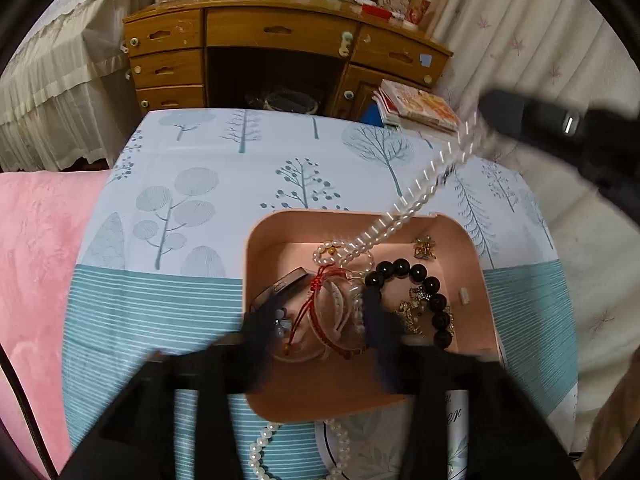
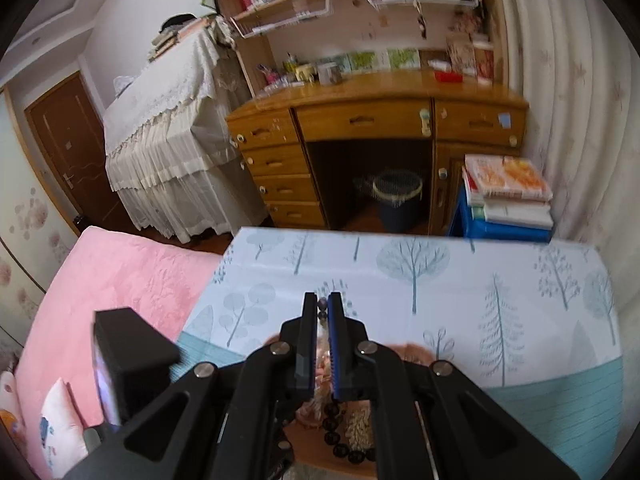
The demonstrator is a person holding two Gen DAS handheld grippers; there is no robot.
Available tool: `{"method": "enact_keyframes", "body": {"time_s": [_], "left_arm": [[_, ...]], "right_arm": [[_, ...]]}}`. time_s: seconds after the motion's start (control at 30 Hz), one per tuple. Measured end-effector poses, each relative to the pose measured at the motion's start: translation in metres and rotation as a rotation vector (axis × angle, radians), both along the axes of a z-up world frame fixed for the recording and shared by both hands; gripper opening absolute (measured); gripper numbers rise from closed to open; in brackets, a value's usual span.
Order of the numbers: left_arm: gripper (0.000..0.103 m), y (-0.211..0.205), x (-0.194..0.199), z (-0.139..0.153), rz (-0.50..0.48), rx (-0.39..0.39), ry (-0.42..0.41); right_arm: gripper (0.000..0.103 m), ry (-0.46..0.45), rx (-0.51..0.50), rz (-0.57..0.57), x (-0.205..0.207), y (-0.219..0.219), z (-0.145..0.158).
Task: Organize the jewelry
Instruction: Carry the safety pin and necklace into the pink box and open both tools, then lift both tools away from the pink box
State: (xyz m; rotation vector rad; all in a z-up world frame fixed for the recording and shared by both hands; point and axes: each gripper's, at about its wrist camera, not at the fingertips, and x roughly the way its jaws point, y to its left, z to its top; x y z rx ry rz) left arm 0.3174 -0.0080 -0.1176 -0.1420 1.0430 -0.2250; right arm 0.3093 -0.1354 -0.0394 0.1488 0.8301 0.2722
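Note:
A pink jewelry box [image 1: 476,256] sits on the tree-print tablecloth [image 1: 224,184]. It holds a black bead bracelet [image 1: 424,276], a red cord bracelet [image 1: 316,292], pearl pieces and gold trinkets [image 1: 424,246]. My left gripper [image 1: 316,332] is open, its fingers [image 1: 260,328] reaching into the box. My right gripper [image 2: 322,308] is shut on a clear bead strand [image 1: 416,196] that hangs slanted from it down into the box; the right gripper shows blurred in the left wrist view [image 1: 500,108]. A pearl necklace [image 1: 260,448] lies in front of the box.
A wooden desk [image 2: 376,108] with drawers stands beyond the table. A wastebasket [image 2: 396,196] sits under it. Books [image 2: 508,184] are stacked on a blue stool at right. A pink bed cover [image 2: 112,280] lies to the left. A card [image 1: 452,440] lies under the box's near side.

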Motion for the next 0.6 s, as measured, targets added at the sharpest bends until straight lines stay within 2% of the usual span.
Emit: {"method": "enact_keyframes", "body": {"time_s": [0.03, 0.1, 0.23, 0.37, 0.5, 0.6], "left_arm": [[0.069, 0.002, -0.004, 0.004, 0.012, 0.004, -0.021], [0.071, 0.002, -0.012, 0.010, 0.013, 0.016, -0.061], [0.077, 0.000, -0.030, 0.019, 0.001, 0.027, -0.078], [0.078, -0.004, -0.052, 0.030, 0.000, 0.063, -0.101], [0.079, -0.005, -0.081, 0.042, 0.028, 0.123, -0.141], [0.088, -0.002, -0.103, 0.049, 0.044, 0.116, -0.159]], "right_arm": [[0.005, 0.012, 0.009, 0.000, -0.001, -0.003, -0.003], [0.006, 0.017, 0.012, -0.007, -0.005, -0.007, -0.006], [0.006, 0.015, 0.009, -0.014, -0.015, -0.015, -0.008], [0.014, 0.019, 0.031, -0.018, -0.028, -0.023, -0.008], [0.015, 0.017, 0.051, 0.006, -0.055, -0.028, -0.011], [0.015, 0.017, 0.067, 0.024, -0.077, -0.031, -0.015]]}}
